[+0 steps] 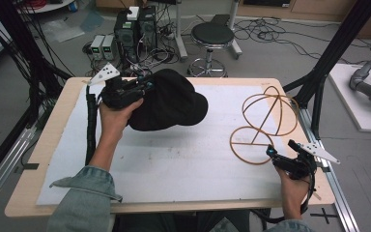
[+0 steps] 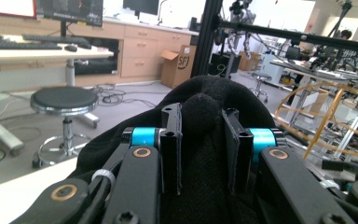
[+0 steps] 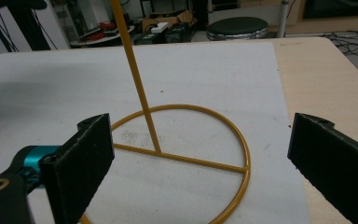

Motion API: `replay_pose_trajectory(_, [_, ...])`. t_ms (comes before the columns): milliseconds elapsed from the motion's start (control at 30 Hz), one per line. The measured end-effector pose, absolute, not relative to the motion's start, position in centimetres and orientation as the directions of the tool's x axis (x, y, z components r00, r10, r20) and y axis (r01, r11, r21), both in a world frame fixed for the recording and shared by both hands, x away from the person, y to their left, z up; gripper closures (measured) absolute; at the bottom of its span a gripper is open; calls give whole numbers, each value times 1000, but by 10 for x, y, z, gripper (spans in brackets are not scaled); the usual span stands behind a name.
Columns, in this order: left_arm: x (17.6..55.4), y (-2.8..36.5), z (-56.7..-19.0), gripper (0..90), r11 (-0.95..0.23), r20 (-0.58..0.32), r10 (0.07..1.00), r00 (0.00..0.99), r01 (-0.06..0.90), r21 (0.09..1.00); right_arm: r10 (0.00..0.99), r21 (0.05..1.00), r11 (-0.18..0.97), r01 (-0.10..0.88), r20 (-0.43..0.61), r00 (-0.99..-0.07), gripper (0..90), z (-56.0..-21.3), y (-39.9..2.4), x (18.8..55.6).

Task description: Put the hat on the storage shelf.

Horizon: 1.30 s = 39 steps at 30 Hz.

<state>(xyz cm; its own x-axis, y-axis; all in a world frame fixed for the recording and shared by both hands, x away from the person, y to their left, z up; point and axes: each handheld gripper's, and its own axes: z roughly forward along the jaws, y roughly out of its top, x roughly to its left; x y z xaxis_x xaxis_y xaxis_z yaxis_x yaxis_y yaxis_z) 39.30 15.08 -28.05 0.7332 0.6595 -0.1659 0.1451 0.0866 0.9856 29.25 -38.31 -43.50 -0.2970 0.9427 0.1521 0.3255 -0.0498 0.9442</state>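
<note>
Above the surface (image 1: pixel 174 179), left hand-held gripper (image 2: pixel 200 149) clamps the black cap (image 1: pixel 166 101); right hand-held gripper (image 3: pixel 200 158), jaws wide, should steady the wire hat stand (image 1: pixel 265 125) base.

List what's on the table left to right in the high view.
Left gripper → black cap it holds above the table → yellow wire stand → right gripper, open by the stand's base ring.

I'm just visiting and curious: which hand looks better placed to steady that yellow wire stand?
Probably the right. Its gripper sits at the round base of the wire stand, jaws open toward the upright rod. The left gripper is shut on the black cap, held above the table.
</note>
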Motion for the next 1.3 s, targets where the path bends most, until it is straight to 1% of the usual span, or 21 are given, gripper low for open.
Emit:
replay_pose_trajectory(100, [394, 143, -270, 723, 88, -156, 654, 740, 131, 988, 942, 943, -60, 329, 162, -293, 65, -435, -383, 292])
replay_pose_trajectory(367, [397, 125, -244, 722, 129, -173, 608, 775, 119, 985, 942, 943, -64, 327, 165, -293, 66, -435, -384, 292])
replay_pose_trajectory(600, [400, 110, -226, 722, 148, -164, 586, 793, 94, 985, 942, 942, -68, 328, 170, -291, 65, -435, -386, 290])
replay_pose_trajectory(967, [407, 83, -211, 721, 216, -200, 514, 834, 99, 971, 942, 944, -68, 324, 168, -291, 65, -435, -385, 290])
replay_pose_trajectory(1300, [412, 61, -204, 720, 265, -214, 461, 861, 96, 959, 942, 944, -72, 322, 170, -288, 65, -436, -387, 290])
